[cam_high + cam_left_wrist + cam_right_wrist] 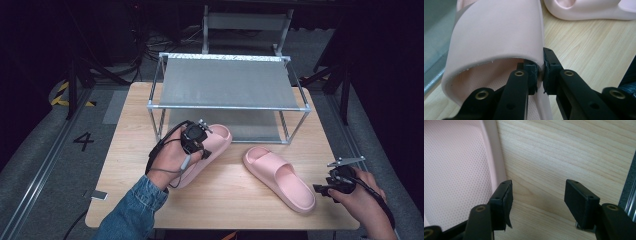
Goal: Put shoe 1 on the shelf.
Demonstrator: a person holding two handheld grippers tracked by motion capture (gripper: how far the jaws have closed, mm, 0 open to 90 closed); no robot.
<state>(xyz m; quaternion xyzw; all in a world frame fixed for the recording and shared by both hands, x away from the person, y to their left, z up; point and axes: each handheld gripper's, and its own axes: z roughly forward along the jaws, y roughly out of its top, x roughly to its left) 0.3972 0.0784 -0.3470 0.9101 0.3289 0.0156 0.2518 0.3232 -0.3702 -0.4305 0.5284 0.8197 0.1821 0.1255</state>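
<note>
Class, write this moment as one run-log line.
left gripper: shut on left slipper strap | right gripper: open, beside right slipper heel | rack: empty | table: wood

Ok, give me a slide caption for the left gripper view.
Left tool shut on the strap edge of a pink slide sandal above the wooden table.

Rack (227,82) at table's (220,200) far middle, left slipper (212,145) just before rack's left front, toe at its lower shelf, right slipper (280,177) right of it, apart, left gripper (194,136) on left slipper, right gripper (327,189) beside right slipper's heel
</note>
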